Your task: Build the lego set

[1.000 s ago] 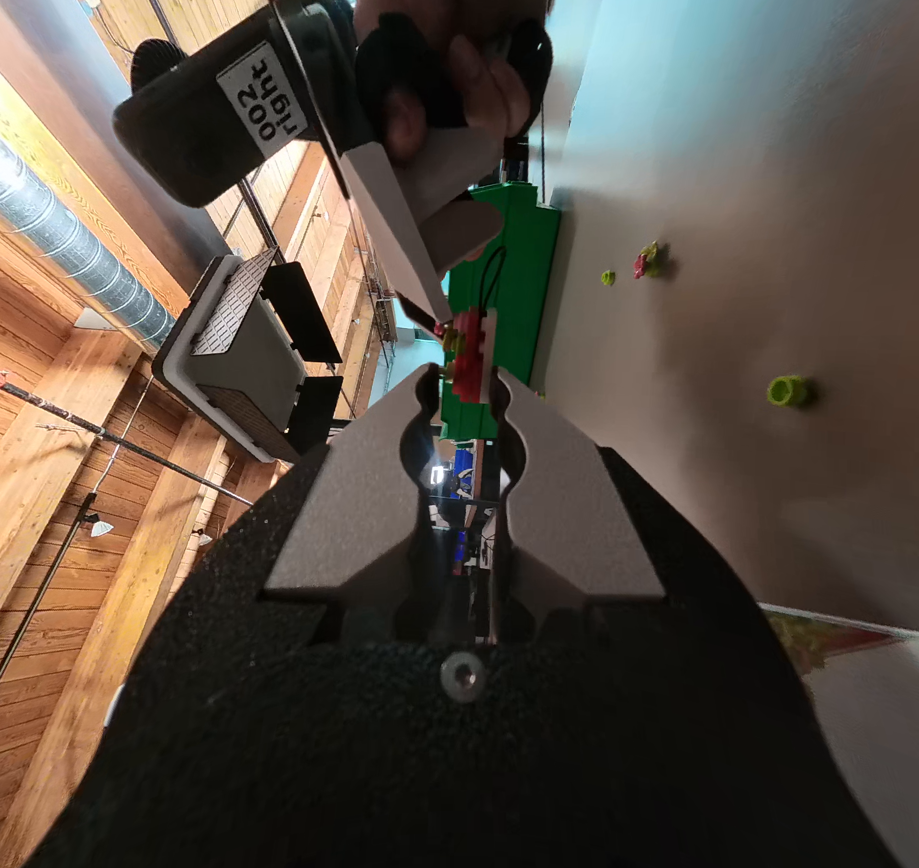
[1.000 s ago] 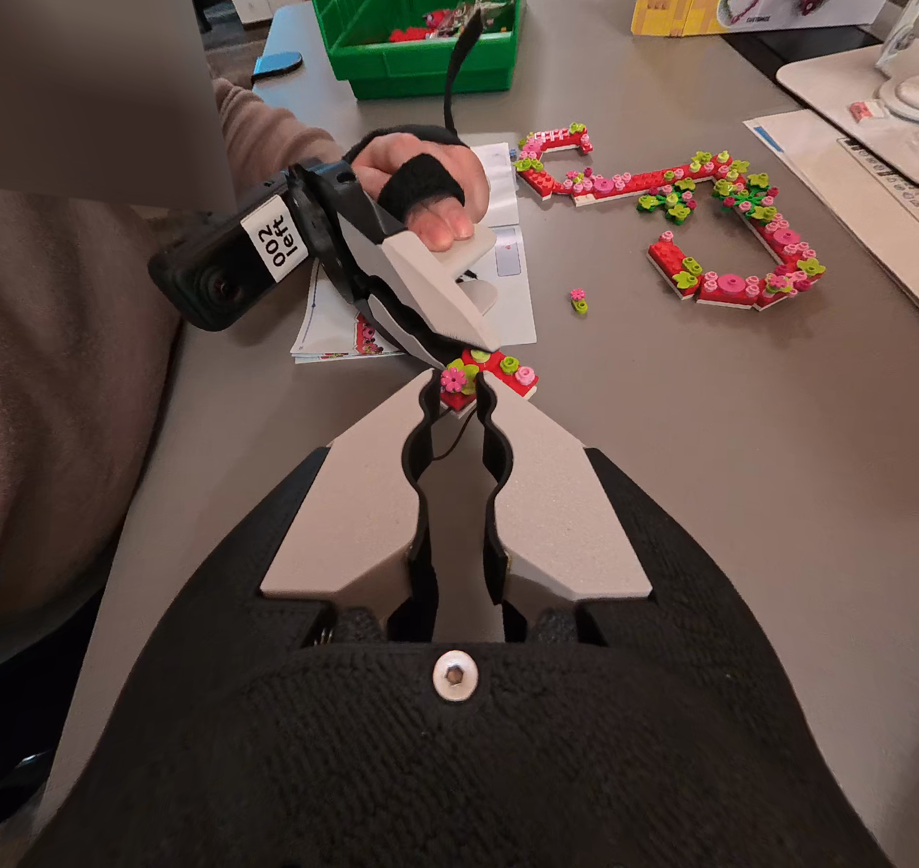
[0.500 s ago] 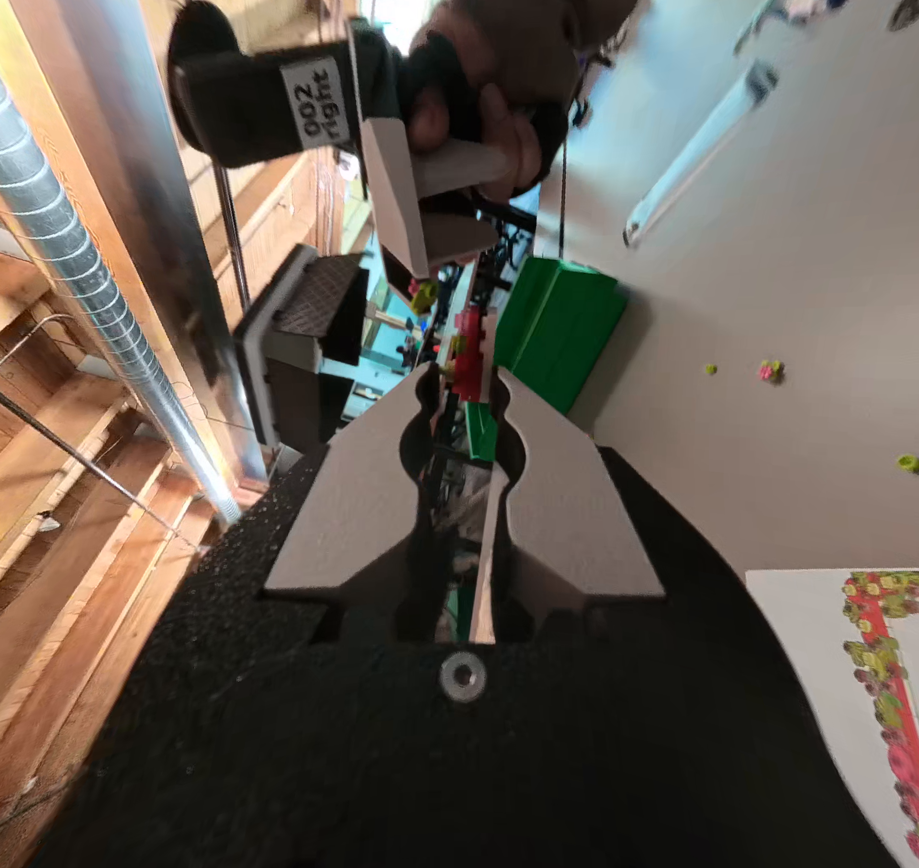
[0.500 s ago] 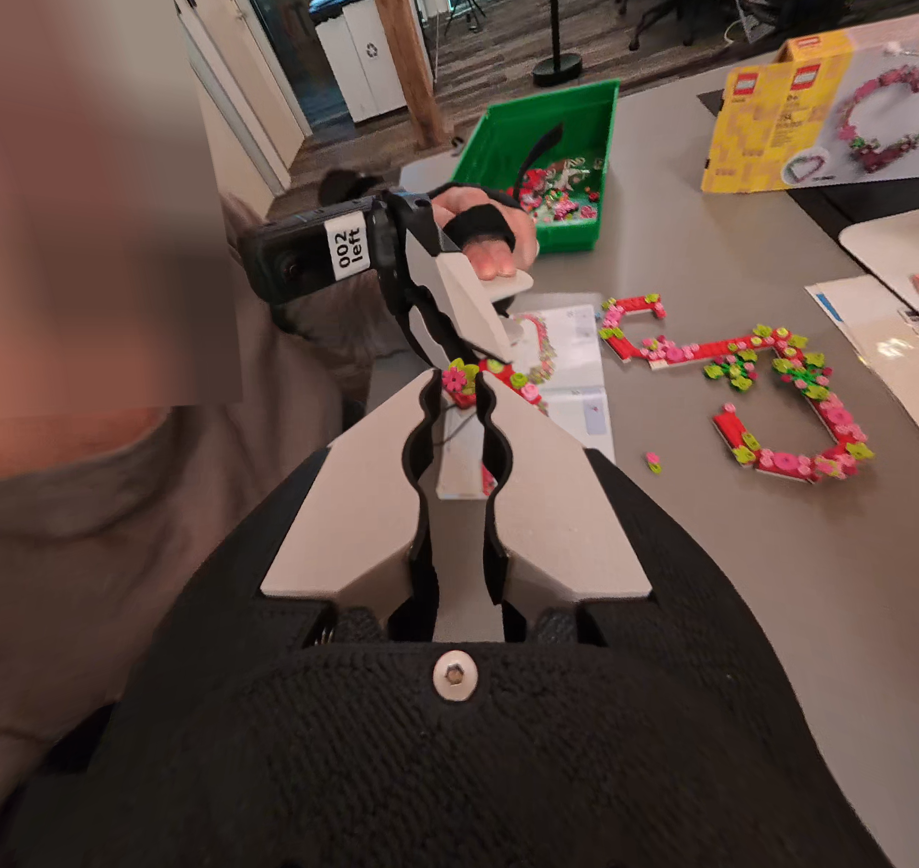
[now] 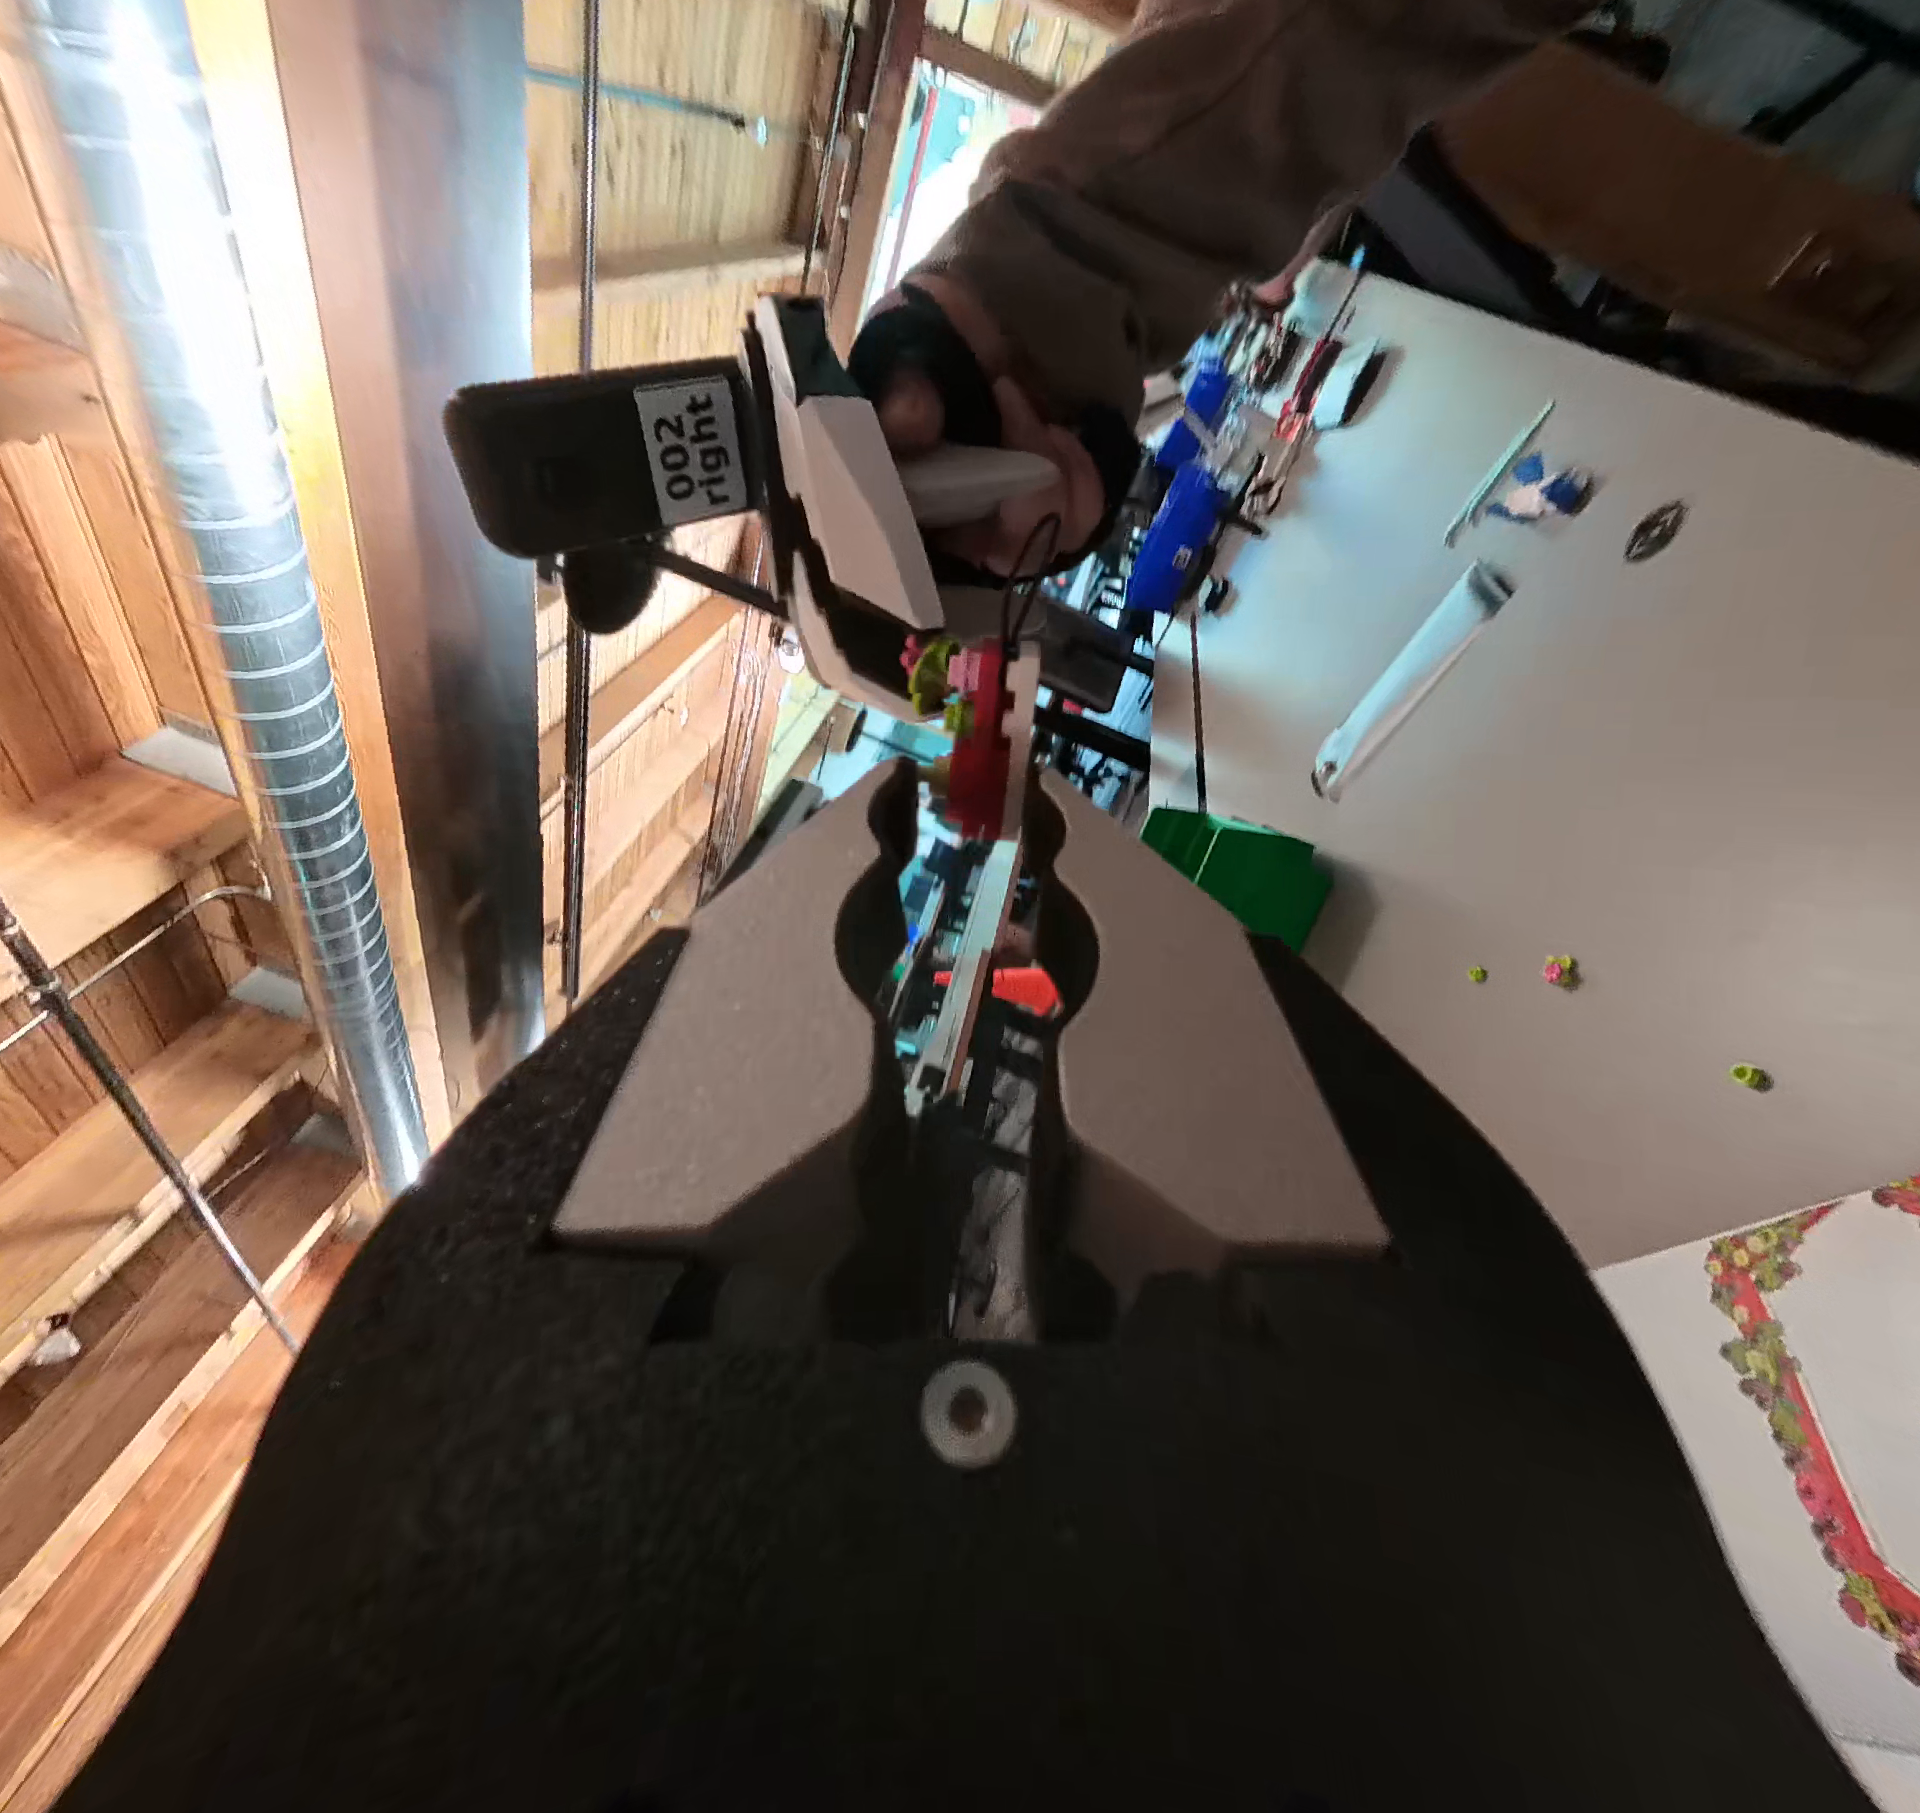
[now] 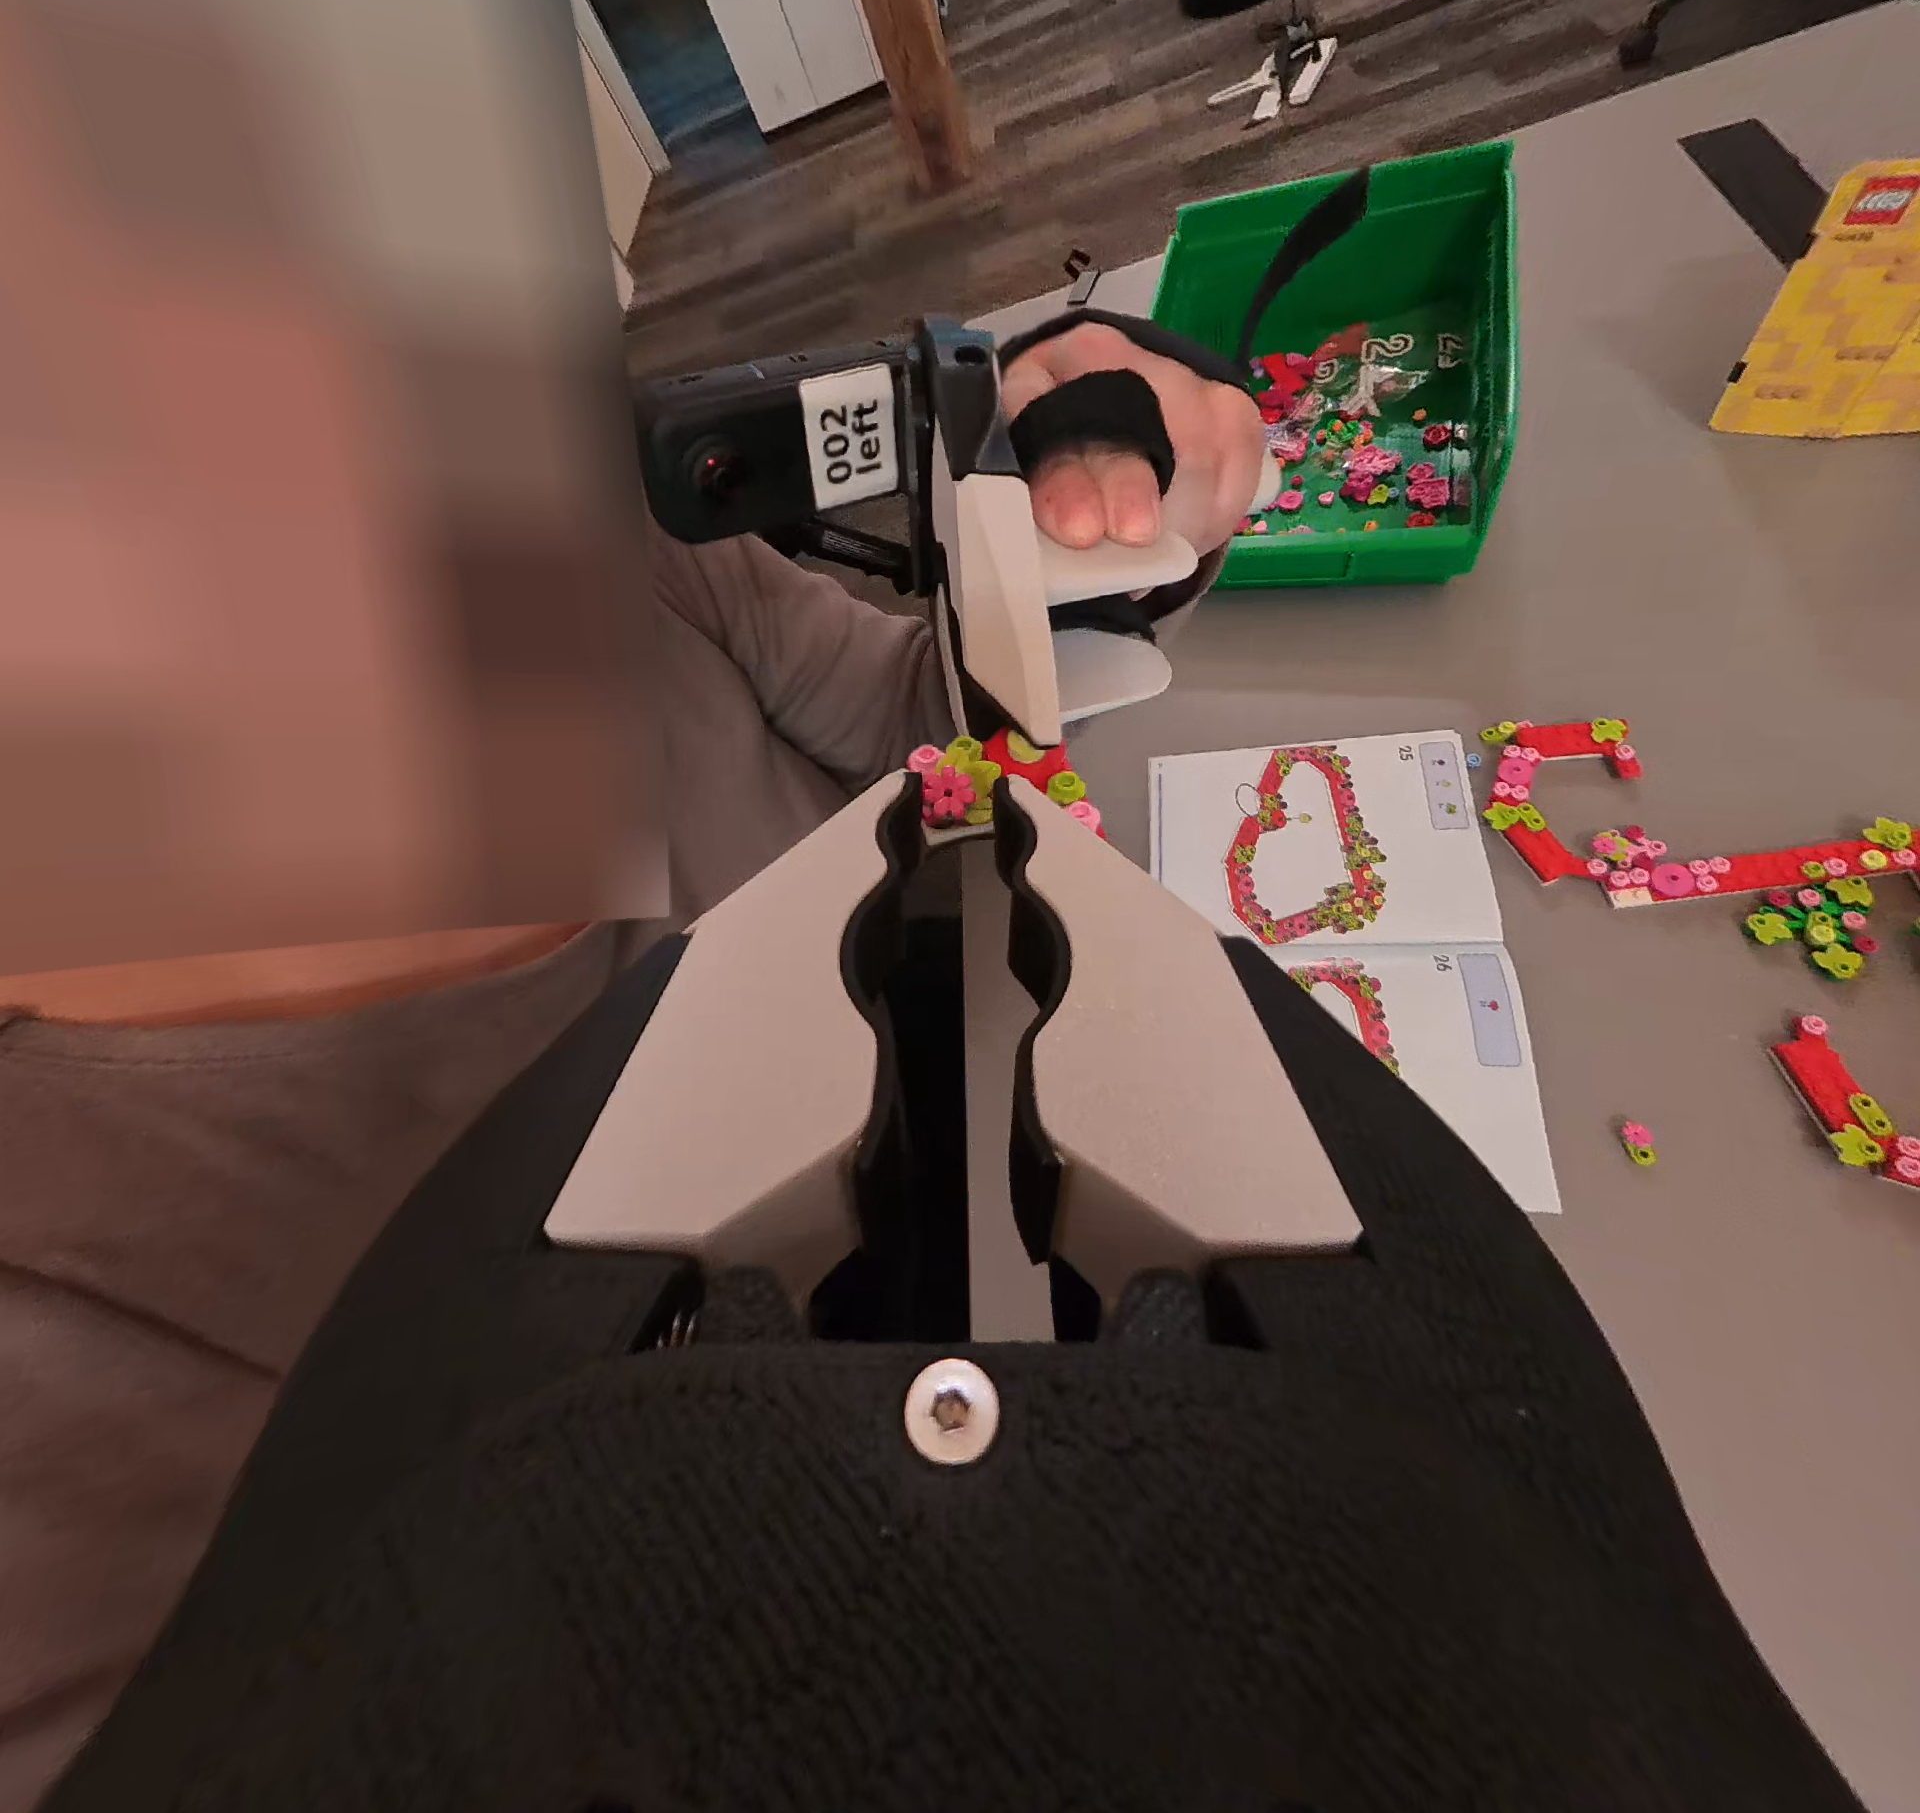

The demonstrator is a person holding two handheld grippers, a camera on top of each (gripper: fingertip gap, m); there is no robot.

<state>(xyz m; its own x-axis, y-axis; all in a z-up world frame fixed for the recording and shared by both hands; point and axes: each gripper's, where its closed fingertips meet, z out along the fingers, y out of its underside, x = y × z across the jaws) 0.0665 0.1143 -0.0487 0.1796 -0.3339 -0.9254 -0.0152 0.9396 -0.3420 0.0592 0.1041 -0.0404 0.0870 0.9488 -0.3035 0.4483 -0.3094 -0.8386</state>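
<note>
Holding a short red lego segment [image 6: 1023, 761] up in the air above the grey table [image 6: 1558, 641], both tools are clamped on it at once: the left gripper [image 5: 971, 792] pinches its red plate edge-on, and the right gripper [image 6: 958, 802] is closed on the end carrying a pink flower [image 6: 945, 789] and lime leaves. Doing this well looks like a matter of keeping the left grip steady as an anvil while the right presses the flower squarely down onto its studs, without twisting, since a skewed push could pop neighbouring bits off. Only the right wrist view shows the green bin [image 6: 1351, 558] of loose pieces, the open instruction booklet [image 6: 1340, 932] and the larger red assembly [image 6: 1683, 870]; the left wrist view gives the segment's thin profile.
</note>
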